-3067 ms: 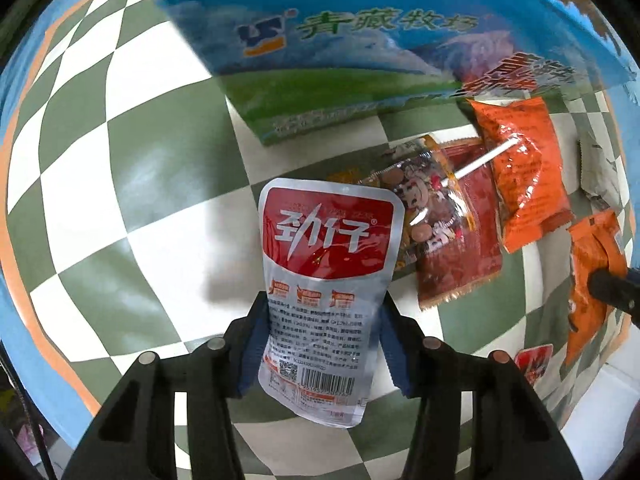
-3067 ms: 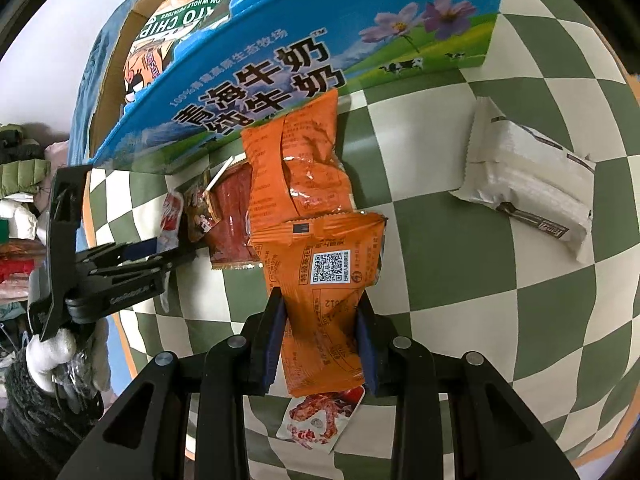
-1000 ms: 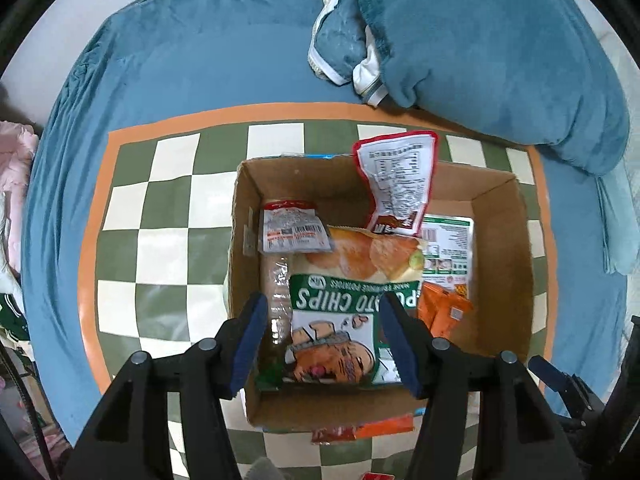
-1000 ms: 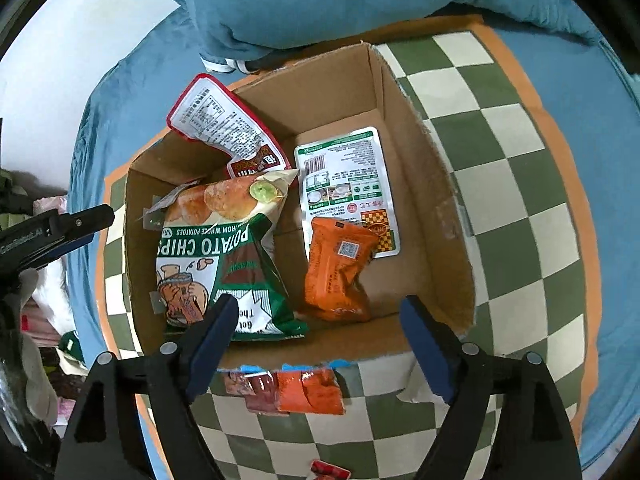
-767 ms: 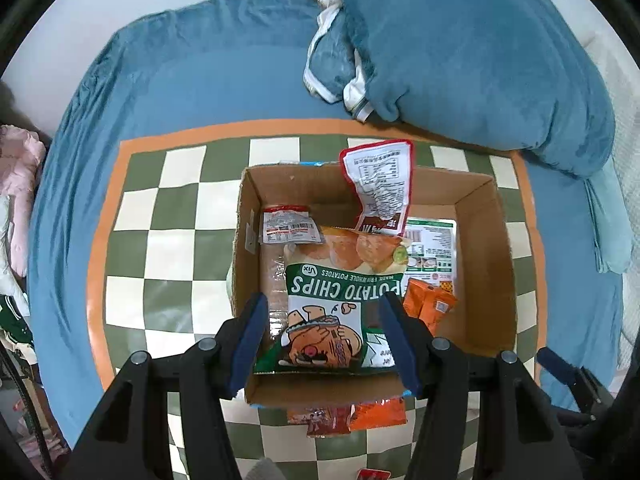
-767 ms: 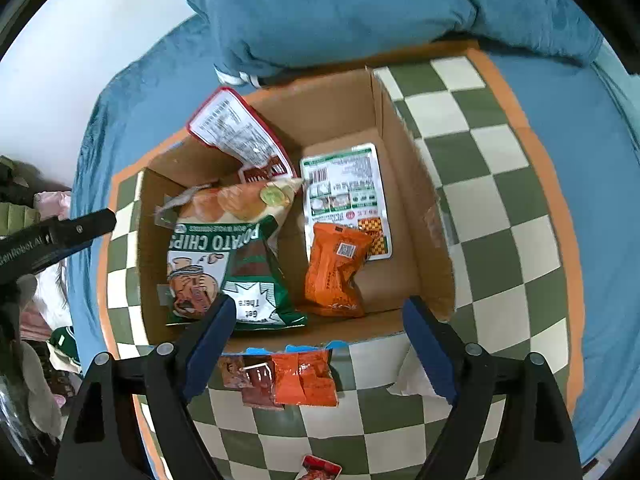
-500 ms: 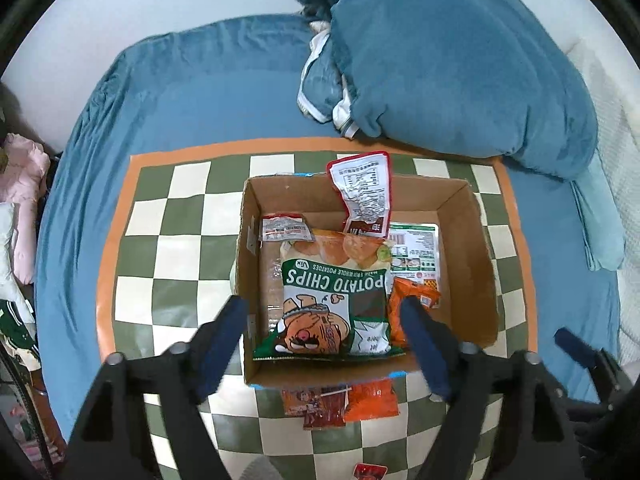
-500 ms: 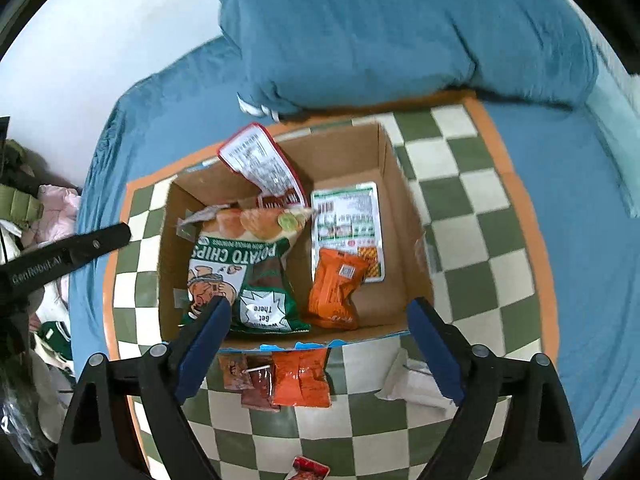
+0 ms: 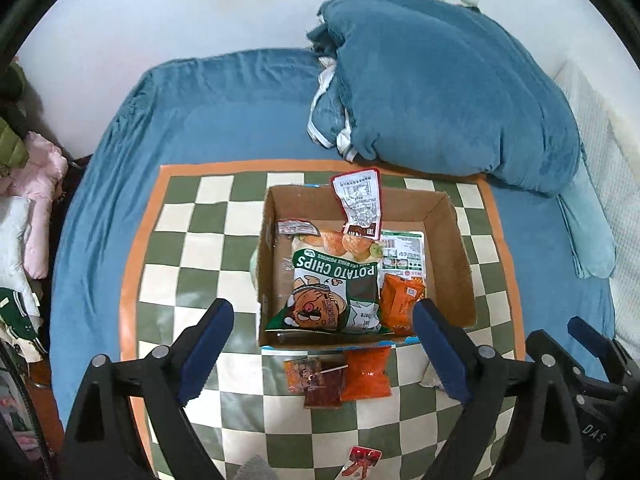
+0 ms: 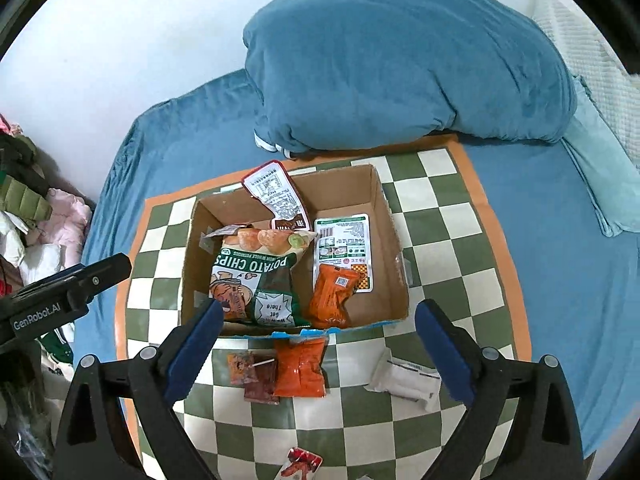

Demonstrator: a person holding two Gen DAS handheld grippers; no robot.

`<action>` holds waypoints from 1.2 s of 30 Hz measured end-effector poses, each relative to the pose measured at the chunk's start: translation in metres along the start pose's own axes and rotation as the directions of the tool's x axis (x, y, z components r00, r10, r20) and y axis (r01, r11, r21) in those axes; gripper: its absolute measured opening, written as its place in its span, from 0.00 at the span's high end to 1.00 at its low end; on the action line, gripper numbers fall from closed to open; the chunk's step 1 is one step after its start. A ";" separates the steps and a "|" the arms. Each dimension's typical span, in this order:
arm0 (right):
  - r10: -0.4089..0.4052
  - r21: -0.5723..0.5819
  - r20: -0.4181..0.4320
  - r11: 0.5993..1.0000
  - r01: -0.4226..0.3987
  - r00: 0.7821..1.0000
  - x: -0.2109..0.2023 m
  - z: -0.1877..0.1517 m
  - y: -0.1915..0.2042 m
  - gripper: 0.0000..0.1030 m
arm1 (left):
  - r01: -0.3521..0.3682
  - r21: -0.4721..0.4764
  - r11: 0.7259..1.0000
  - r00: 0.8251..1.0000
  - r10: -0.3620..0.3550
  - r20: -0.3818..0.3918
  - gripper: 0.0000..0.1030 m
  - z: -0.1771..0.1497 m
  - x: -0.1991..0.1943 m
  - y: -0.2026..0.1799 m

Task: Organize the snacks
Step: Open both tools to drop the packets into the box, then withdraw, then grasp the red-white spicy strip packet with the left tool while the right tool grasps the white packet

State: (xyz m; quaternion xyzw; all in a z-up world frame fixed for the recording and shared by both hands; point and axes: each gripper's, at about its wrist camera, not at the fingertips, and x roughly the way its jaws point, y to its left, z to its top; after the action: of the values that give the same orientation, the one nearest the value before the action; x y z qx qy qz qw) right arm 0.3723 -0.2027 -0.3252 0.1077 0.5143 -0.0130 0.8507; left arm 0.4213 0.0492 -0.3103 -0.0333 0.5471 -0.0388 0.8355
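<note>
Below the jaws, a red snack packet (image 10: 301, 465) is cut off by the picture's bottom edge. Beyond them, the potato chips bag (image 9: 334, 286) hides most of a small red-and-white packet (image 9: 295, 227); its print is unreadable.

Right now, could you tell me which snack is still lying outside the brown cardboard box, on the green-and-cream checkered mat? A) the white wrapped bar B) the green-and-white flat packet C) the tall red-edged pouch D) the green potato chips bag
A: the white wrapped bar lies on the checkered mat in front of the brown cardboard box; the other three sit inside it.
</note>
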 end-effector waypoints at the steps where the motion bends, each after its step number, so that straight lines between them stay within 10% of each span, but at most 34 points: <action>1: 0.002 0.001 0.007 1.000 -0.002 1.000 -0.005 -0.002 0.000 0.04 | 0.002 -0.003 1.000 1.000 -0.001 0.009 0.11 -0.002 -0.007 0.000; 11: 0.138 0.078 0.052 0.987 -0.142 0.989 -0.049 -0.026 -0.018 0.04 | -0.056 -0.020 0.998 0.998 0.056 0.027 0.11 -0.040 -0.035 0.001; 19: 0.100 0.165 -0.165 0.984 -0.072 0.981 0.004 -0.102 -0.067 0.04 | -0.095 0.002 0.995 0.974 0.093 -0.208 0.11 -0.129 0.041 0.003; 27: 0.022 0.136 -0.384 0.990 0.033 0.923 0.076 -0.177 -0.119 0.04 | -0.010 0.137 0.991 0.856 0.079 -0.511 0.11 -0.239 0.143 -0.041; 36: -0.095 -0.087 -0.462 0.994 0.061 0.882 0.136 -0.161 -0.132 0.04 | 0.063 0.252 0.966 0.762 0.117 -0.636 0.11 -0.298 0.199 -0.099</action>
State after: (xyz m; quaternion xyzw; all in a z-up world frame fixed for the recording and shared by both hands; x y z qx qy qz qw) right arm 0.2788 -0.2875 -0.5391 0.0571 0.7074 -0.0029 0.7045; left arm 0.2242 -0.0733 -0.6011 0.0992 0.7918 -0.1067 0.5932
